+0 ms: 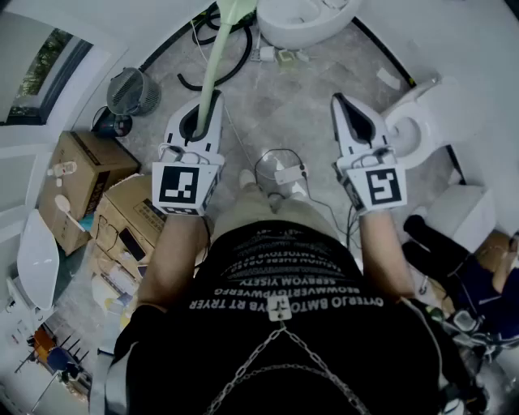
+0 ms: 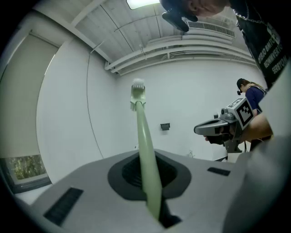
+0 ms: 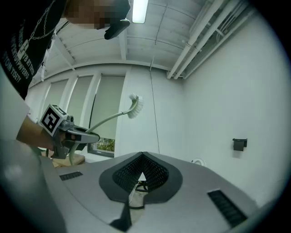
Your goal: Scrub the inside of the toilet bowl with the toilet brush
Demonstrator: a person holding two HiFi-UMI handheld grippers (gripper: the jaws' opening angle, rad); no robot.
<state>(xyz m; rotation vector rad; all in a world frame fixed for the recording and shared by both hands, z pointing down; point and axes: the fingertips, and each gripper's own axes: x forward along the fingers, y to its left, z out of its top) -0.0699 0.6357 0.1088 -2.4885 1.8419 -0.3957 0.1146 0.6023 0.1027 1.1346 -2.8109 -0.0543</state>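
My left gripper (image 1: 199, 109) is shut on the pale green handle of the toilet brush (image 1: 216, 57), which rises toward the camera. In the left gripper view the handle (image 2: 148, 154) runs up from between the jaws to the white bristle head (image 2: 137, 93), high in the air. The white toilet bowl (image 1: 422, 121) stands on the floor at the right, past my right gripper (image 1: 340, 101). That gripper (image 3: 142, 175) is shut with nothing in it. The right gripper view shows the brush (image 3: 135, 105) and the left gripper (image 3: 86, 135) over at the left.
A second white bowl (image 1: 304, 20) lies at the top of the head view, with a black hose (image 1: 219, 71) beside it. Cardboard boxes (image 1: 81, 170) and a round fan (image 1: 130, 91) stand at the left. Another person (image 1: 454, 267) crouches at lower right.
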